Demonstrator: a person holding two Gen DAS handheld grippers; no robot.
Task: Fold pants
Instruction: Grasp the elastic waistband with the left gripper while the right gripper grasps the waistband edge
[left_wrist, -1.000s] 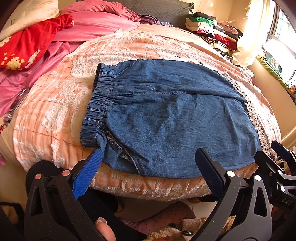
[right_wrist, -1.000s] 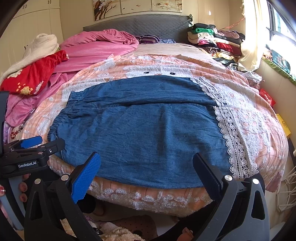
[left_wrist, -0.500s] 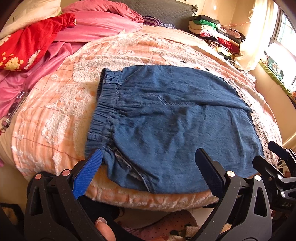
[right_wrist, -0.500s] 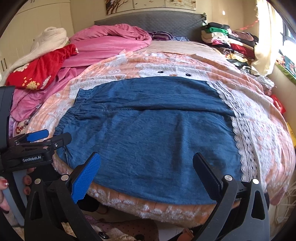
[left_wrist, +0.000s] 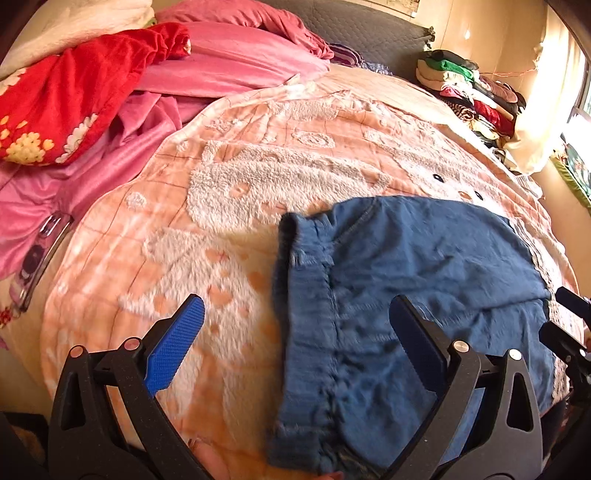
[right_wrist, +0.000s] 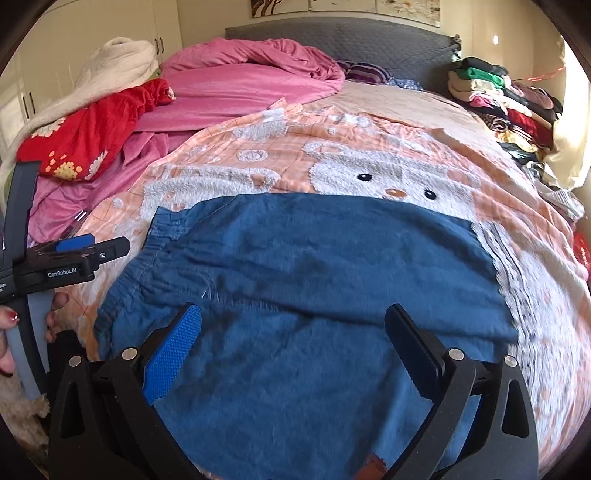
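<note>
Blue denim pants (right_wrist: 314, 280) lie folded flat on a peach fleece blanket (right_wrist: 369, 147), elastic waistband (left_wrist: 306, 314) to the left. In the left wrist view my left gripper (left_wrist: 295, 328) is open and empty, low over the waistband end of the pants (left_wrist: 424, 266). In the right wrist view my right gripper (right_wrist: 295, 332) is open and empty above the middle of the pants. The left gripper also shows at the left edge of the right wrist view (right_wrist: 74, 254), and the right gripper shows at the right edge of the left wrist view (left_wrist: 569, 325).
A red flowered blanket (left_wrist: 66, 88) and pink bedding (right_wrist: 240, 85) are heaped at the far left. A stack of folded clothes (right_wrist: 498, 96) sits at the far right by the grey headboard (right_wrist: 332, 37). A phone-like object (left_wrist: 40, 254) lies on the left.
Both grippers have moved forward and lower over the bed, so the pants fill more of each view. The left gripper has also swung left, towards the waistband. The pants have not moved.
</note>
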